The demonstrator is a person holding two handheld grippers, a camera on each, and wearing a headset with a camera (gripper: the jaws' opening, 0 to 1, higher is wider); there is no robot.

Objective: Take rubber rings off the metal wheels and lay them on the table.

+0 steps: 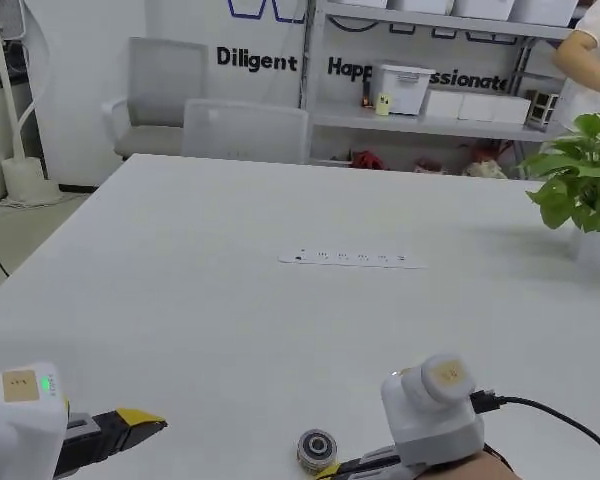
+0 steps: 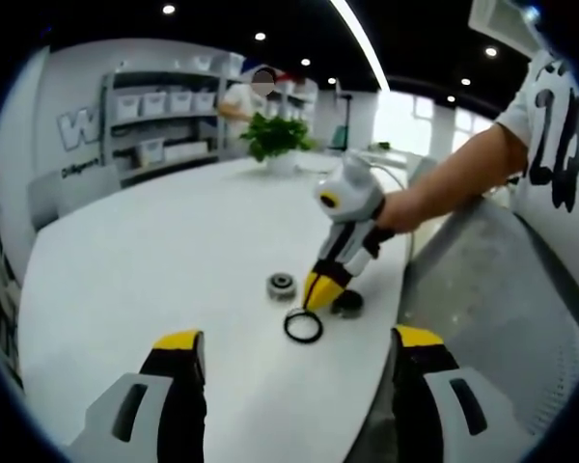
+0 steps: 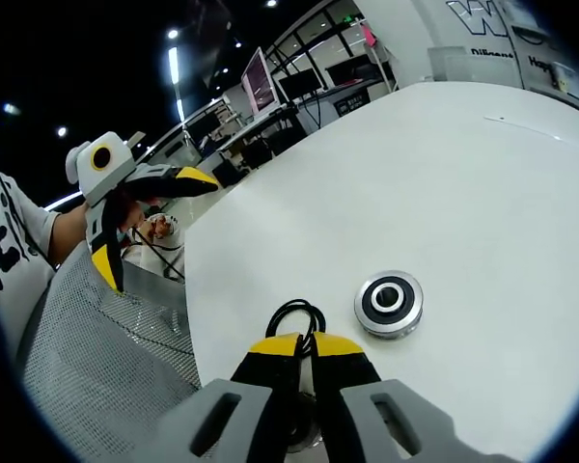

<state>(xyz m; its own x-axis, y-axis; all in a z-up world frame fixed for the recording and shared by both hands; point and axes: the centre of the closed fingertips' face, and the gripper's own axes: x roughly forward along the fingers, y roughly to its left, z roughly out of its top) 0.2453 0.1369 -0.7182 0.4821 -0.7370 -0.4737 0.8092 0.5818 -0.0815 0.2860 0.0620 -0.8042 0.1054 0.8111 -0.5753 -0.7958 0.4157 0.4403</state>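
A bare metal wheel [image 1: 317, 447] [image 2: 282, 285] [image 3: 389, 301] lies flat near the table's front edge. Just beside it a black rubber ring [image 2: 303, 326] [image 3: 294, 313] rests on the table, its near edge pinched between the shut yellow tips of my right gripper [image 3: 304, 344] [image 2: 318, 289] [image 1: 332, 468]. A second, darker wheel [image 2: 347, 304] sits right next to that gripper, partly under it. My left gripper [image 2: 299, 342] [image 1: 140, 425] [image 3: 145, 217] hovers off to the left with its jaws wide open and nothing between them.
The white table [image 1: 230, 300] ends close to me, with a grey mesh chair [image 2: 482, 280] below its edge. A flat power strip [image 1: 350, 259] lies mid-table and a potted plant [image 1: 580, 180] stands far right. Chairs [image 1: 245, 130] and shelves [image 1: 430, 100] are behind.
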